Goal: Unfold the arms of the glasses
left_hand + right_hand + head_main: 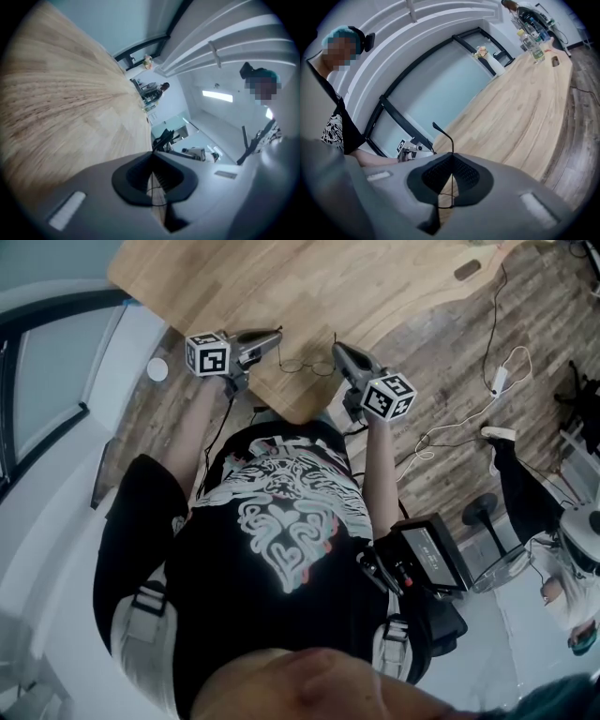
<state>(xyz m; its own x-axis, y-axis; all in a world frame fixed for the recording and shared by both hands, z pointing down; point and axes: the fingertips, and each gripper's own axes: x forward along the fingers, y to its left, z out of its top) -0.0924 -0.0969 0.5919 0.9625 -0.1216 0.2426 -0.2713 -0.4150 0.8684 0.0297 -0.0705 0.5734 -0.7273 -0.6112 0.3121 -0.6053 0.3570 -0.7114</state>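
two claws are gripping thin round wire-framed glasses (307, 366)
left claw (277, 335) and right claw (336, 349) are each clamping one thin arm, holding the glasses at the pale wooden surface's (309, 287) near edge.

The head view is looking steeply down onto the near corner of the wooden table (309, 287); both gripper views are facing closely across it, the right one catching the left gripper (417, 151).

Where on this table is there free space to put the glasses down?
The table is bare wood beyond the glasses, as far as the dark slot. Bottles stand only at its far end. The near edge is crowded: there the left gripper and right gripper hold the glasses.
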